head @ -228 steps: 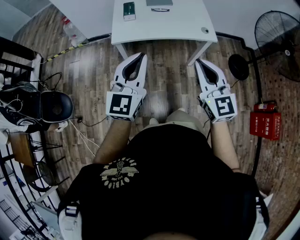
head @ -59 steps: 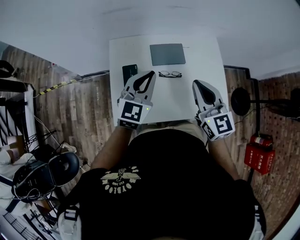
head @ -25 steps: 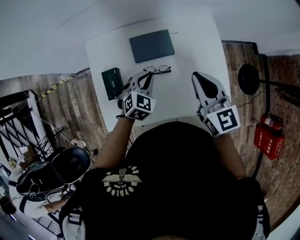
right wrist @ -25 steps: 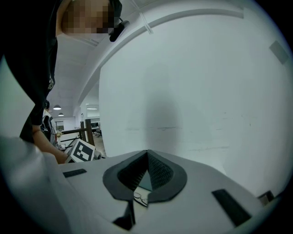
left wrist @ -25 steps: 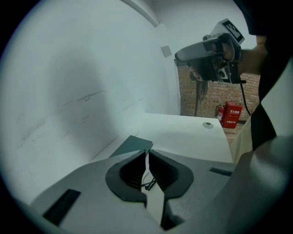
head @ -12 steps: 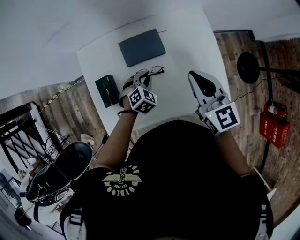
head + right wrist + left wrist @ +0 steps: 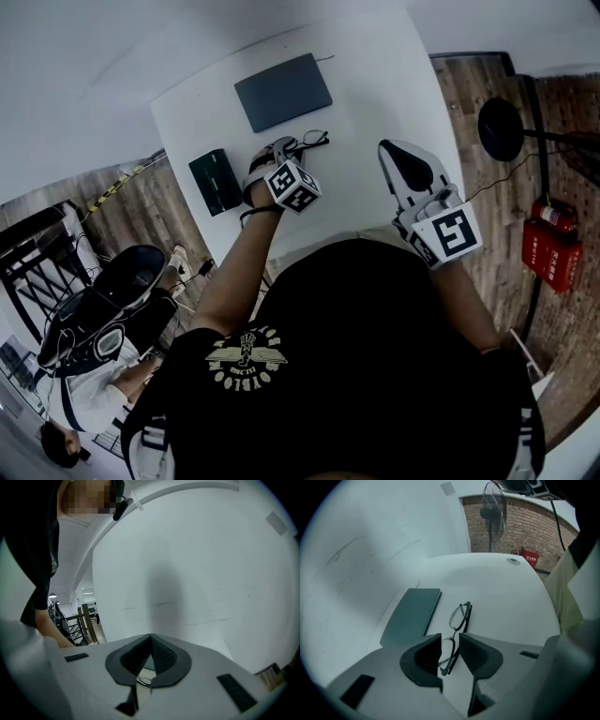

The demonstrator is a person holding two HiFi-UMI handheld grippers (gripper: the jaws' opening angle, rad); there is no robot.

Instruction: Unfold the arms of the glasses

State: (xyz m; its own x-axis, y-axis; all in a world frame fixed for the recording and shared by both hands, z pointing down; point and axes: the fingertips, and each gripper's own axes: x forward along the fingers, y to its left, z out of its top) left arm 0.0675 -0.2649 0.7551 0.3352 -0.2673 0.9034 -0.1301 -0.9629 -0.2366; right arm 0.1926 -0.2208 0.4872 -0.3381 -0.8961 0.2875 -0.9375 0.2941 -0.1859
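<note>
White tabletop fills the upper middle of the head view, w/ the glasses lying on it, arms folded in, just below a grey pad and up-right of a dark green case. Over them the left gripper is pitched steeply down. In its own view the jaws stand a narrow gap apart at lower centre of frame, straddling the near lens, while the far lens pokes out beyond, alongside the grey pad. Its pads don't look to be pressing the frame yet, tho the gap's tight & dim, so one may be grazing the rim. Over at centre-right of the head view the right gripper hangs well apart from the glasses, jaws fully together, nothing in them. So I'd call this the approach and first grab: neither arm is swung out yet, i.e. the task proper hasn't begun. Next move, I reckon: ease the left jaws onto that lens rim just enough to pin the frame, since it's thin wire and a hard squeeze could bend it. Then bring the right gripper across to catch a temple arm near its free end & swing it outward about the hinge.
</note>
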